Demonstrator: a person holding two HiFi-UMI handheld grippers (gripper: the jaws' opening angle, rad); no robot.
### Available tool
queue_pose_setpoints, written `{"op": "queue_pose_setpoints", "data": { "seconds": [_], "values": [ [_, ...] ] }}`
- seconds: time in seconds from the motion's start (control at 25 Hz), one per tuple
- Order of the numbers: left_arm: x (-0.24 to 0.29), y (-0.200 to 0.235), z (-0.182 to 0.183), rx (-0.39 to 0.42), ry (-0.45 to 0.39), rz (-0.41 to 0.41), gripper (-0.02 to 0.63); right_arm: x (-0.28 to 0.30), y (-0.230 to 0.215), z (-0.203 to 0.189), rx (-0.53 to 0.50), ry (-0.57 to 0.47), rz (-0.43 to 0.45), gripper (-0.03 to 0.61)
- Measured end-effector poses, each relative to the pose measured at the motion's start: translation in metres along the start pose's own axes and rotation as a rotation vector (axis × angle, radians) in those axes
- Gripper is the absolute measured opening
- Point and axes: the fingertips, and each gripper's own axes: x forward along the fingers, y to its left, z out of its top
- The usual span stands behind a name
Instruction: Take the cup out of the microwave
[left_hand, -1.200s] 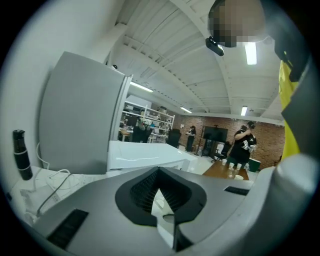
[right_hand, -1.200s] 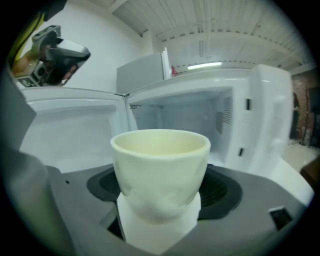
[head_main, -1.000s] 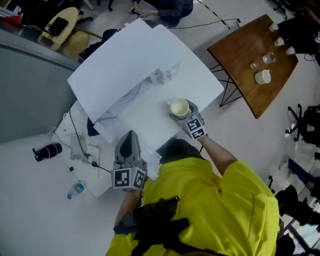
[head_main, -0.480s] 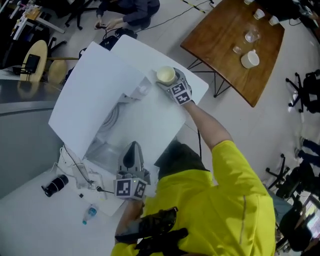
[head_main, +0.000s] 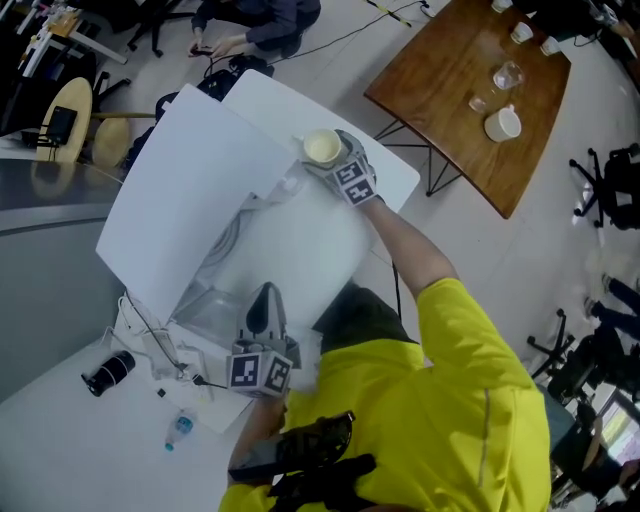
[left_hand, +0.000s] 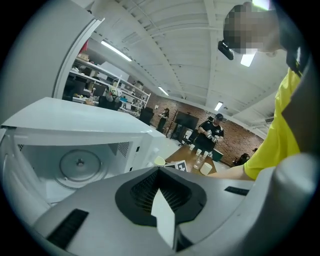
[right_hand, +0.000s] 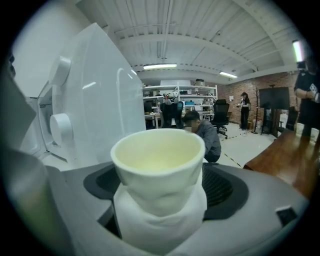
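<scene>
A pale cream cup (head_main: 322, 147) (right_hand: 159, 160) stands upright on the white table (head_main: 390, 180), to the right of the white microwave (head_main: 190, 190). My right gripper (head_main: 335, 160) (right_hand: 160, 200) reaches around it. Its jaws are opening with the cup between them, and the black ribbed pads (right_hand: 225, 187) show on both sides of the cup. My left gripper (head_main: 265, 300) (left_hand: 162, 220) is shut and empty in front of the microwave's open cavity, where the bare turntable (left_hand: 80, 162) shows. The cup (left_hand: 159, 161) is small and distant in the left gripper view.
Two round dials (right_hand: 61, 127) sit on the microwave's panel left of the cup. A wooden table (head_main: 470, 110) with cups and glasses stands beyond on the right. A black lens (head_main: 105, 370), a water bottle (head_main: 180, 428) and cables lie at lower left. People sit at the back (head_main: 250, 20).
The right gripper has carried the cup away from me across the table, then slightly left. The left gripper has drawn back a little toward me and stayed shut.
</scene>
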Motion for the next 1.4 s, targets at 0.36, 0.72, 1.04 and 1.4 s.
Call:
{"op": "queue_pose_setpoints", "data": {
  "seconds": [0.36, 0.72, 1.04, 1.4],
  "values": [
    [-0.025, -0.015, 0.018, -0.02, -0.096, -0.02, -0.003, -0.205, 0.103, 0.038, 0.129, -0.084, 0.125, 0.509],
    [-0.159, 0.035, 0.07, -0.057, -0.361, 0.218, -0.003, -0.281, 0.288, 0.216, 0.03, -0.294, 0.412, 0.08],
    [-0.307, 0.113, 0.037, -0.105, -0.424, 0.53, -0.003, -0.296, 0.375, 0.236, -0.034, -0.272, 0.498, 0.003],
    [-0.337, 0.123, 0.029, -0.098, -0.425, 0.523, -0.003, -0.299, 0.406, 0.222, 0.009, -0.23, 0.502, 0.003]
  ]
}}
